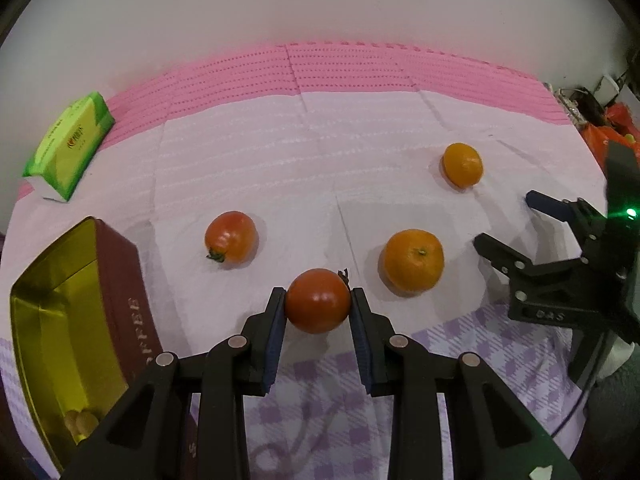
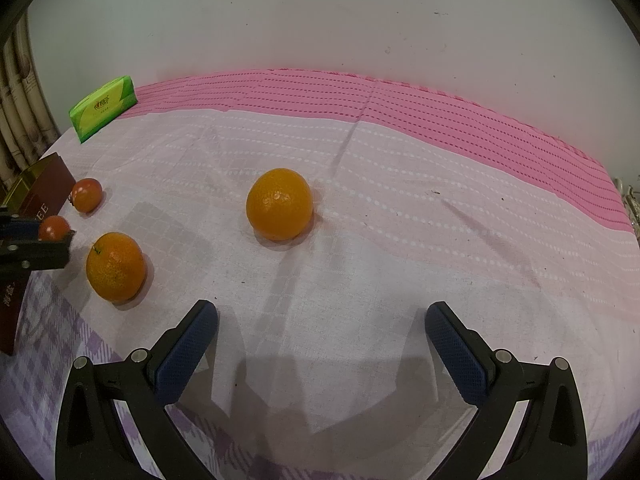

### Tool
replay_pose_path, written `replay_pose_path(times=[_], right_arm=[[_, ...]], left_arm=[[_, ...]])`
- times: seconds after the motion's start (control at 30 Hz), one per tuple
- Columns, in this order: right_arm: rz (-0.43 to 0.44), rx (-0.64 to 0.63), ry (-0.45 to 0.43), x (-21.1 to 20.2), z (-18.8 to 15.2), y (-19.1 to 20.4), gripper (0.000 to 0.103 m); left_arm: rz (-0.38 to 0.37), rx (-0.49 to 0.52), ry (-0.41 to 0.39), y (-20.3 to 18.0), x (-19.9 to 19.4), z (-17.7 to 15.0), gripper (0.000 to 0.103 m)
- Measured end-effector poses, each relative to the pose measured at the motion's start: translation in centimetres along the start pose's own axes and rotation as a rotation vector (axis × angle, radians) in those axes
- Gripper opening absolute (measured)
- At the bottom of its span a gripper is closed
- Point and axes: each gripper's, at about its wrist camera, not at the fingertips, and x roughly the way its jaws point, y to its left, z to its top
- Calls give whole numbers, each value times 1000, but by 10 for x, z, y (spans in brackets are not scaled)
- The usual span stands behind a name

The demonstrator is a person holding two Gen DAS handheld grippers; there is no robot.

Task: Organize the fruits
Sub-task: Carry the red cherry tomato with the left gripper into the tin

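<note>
A round red tomato [image 1: 318, 300], clamped in the left gripper [image 1: 318, 304] at six o'clock, looks picked and needs carrying toward the gold-lined brown tin box [image 1: 56, 320] at nine o'clock, while the right gripper [image 2: 320, 344] gapes empty.

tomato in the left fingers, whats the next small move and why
Probably carry the tomato left, over the open gold tin. The left gripper is shut on it, the tin sits close beside it with room inside, and the other tomato and both oranges lie loose on the cloth.

Green tissue pack [image 1: 68, 146] (far left), pink mat [image 2: 360, 92]
</note>
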Motion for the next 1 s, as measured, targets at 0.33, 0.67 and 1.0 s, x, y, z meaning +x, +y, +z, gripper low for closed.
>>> replay_pose_path(times=[0.33, 0.67, 1.0], right_arm=[[-1, 1, 0, 0, 0, 0, 103], [-1, 1, 1, 0, 0, -1, 103], [-2, 1, 1, 0, 0, -1, 103]], left_arm=[[20, -41, -54, 10, -44, -17, 28], [69, -130, -103, 45, -84, -42, 28], [147, -236, -92, 99, -99, -80, 28]])
